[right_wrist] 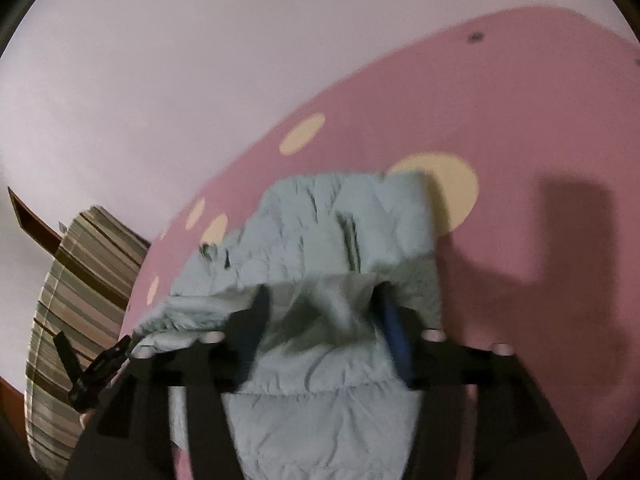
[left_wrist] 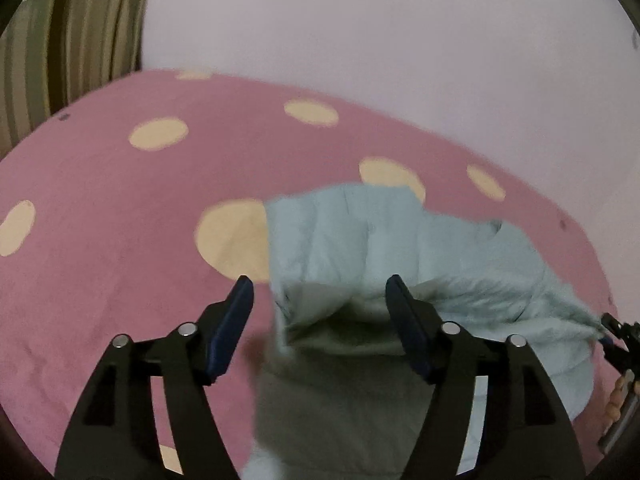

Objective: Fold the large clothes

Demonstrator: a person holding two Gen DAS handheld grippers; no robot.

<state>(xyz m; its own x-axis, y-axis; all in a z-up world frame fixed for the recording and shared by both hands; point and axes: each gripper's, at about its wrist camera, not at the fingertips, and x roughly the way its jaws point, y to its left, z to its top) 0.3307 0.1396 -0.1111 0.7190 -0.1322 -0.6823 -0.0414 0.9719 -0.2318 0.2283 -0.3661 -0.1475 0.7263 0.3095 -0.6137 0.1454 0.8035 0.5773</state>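
At far left of the left wrist view a striped pillow (left_wrist: 68, 40) is seen at the edge of a pink bedsheet (left_wrist: 100, 240) dotted with cream circles. Over that sheet the left claw (left_wrist: 320, 292) is held wide, nothing being gripped; a pale blue-grey padded jacket (left_wrist: 360, 236) is seen between and beyond its fingers, spread on the bed and lifted toward the right edge, where part of the other tool is seen. From the right wrist view the right claw (right_wrist: 322, 300) is seen with the jacket (right_wrist: 320, 224) bunched between its fingers (right_wrist: 394, 328); whether the cloth is pinched cannot be told, as the picture is blurred. A plain pale wall (right_wrist: 160, 80) is seen behind
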